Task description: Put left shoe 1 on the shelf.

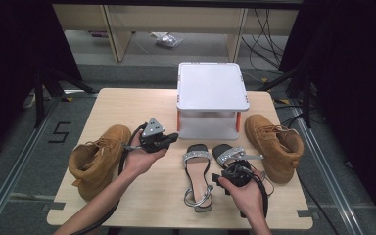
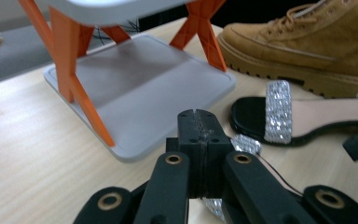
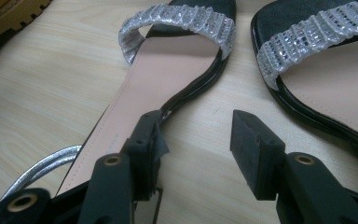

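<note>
Two black sandals with glittery silver straps lie side by side at the table's front middle, the left sandal [image 1: 197, 172] [image 3: 168, 70] and the right sandal [image 1: 229, 154] [image 3: 326, 60] [image 2: 279, 112]. My right gripper [image 1: 236, 171] [image 3: 200, 135] hovers low over their heel ends, open, one jaw over the left sandal's insole edge and the other over bare wood beside the right sandal. Nothing is between the jaws. My left gripper [image 1: 173, 137] [image 2: 197, 116] is shut and empty, held above the table left of the sandals and pointing toward the rack.
A white two-shelf rack [image 1: 210, 88] [image 2: 140, 84] with orange legs stands at the back middle. One tan boot [image 1: 98, 159] lies at the left, another tan boot [image 1: 274, 144] [image 2: 307, 42] at the right. The wooden table [image 1: 142, 205] ends just before my forearms.
</note>
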A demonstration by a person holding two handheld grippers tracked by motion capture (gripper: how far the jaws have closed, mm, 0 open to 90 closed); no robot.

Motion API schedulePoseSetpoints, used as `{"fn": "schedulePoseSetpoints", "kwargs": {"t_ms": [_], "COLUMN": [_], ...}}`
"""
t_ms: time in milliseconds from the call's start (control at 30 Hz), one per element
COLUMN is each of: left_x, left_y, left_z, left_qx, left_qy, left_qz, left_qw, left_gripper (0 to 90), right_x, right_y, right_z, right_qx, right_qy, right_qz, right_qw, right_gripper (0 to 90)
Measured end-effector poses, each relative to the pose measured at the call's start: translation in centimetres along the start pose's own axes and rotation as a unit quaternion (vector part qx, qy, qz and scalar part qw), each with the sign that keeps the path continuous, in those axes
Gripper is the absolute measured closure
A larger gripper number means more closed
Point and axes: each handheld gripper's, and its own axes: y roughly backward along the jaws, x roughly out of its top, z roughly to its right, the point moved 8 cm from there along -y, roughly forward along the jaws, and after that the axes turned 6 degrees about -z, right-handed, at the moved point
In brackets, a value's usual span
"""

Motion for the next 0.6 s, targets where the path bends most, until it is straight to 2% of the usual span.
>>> {"fn": "schedulePoseSetpoints", "kwargs": {"t_ms": [33,100,133,200,233,267,333,367,433,467,500,600], "left_x": [0.7,1.1,1.4,1.5,2.0,2.3,2.6,3.1,3.5,3.5,4.1,4.9], "left_y": [0.1,0.1,0.0,0.1,0.2,0.2,0.2,0.2,0.1,0.1,-0.1,-0.4], "left_z": [-0.1,-0.3,-0.3,-0.4,-0.6,-0.7,-0.8,-1.1,-1.4,-1.4,-1.6,-1.9], "left_qx": [0.001,0.0,-0.002,0.0,0.001,0.002,0.002,0.007,0.009,0.009,0.013,0.015], "left_qy": [-0.002,-0.001,0.0,0.005,0.008,0.006,0.007,0.011,0.012,0.012,0.01,0.009], "left_qz": [0.01,0.011,0.013,0.011,0.016,0.018,0.021,0.027,0.027,0.027,0.027,0.032], "left_qw": [1.0,0.9999,0.9999,0.9999,0.9998,0.9998,0.9997,0.9996,0.9995,0.9995,0.9995,0.9994], "left_gripper": [89.6,89.6,89.6,89.7,89.7,89.7,89.7,89.7,89.7,89.7,89.6,89.6], "right_x": [0.1,0.1,0.2,0.3,0.4,0.4,0.6,0.7,0.8,0.9,1.0,1.4], "right_y": [0.0,-0.1,-0.1,-0.2,-0.3,-0.2,-0.2,-0.1,-0.3,-0.3,-0.3,-0.4], "right_z": [0.0,0.0,-0.2,-0.3,-0.3,-0.7,-1.1,-1.4,-1.4,-1.6,-1.7,-1.7], "right_qx": [-0.009,-0.015,-0.008,-0.01,-0.016,-0.013,-0.01,-0.011,-0.01,-0.009,-0.008,-0.008], "right_qy": [0.001,0.003,0.001,-0.002,0.008,0.0,0.003,-0.008,0.0,-0.007,-0.003,0.001], "right_qz": [0.005,0.003,0.006,0.002,0.002,-0.004,-0.01,-0.014,-0.021,-0.025,-0.028,-0.024], "right_qw": [0.9999,0.9999,1.0,0.9999,0.9998,0.9999,0.9999,0.9998,0.9997,0.9996,0.9996,0.9997], "right_gripper": [54.5,54.5,54.5,54.4,54.1,53.7,53.1,52.8,52.0,51.7,51.5,51.5]}}
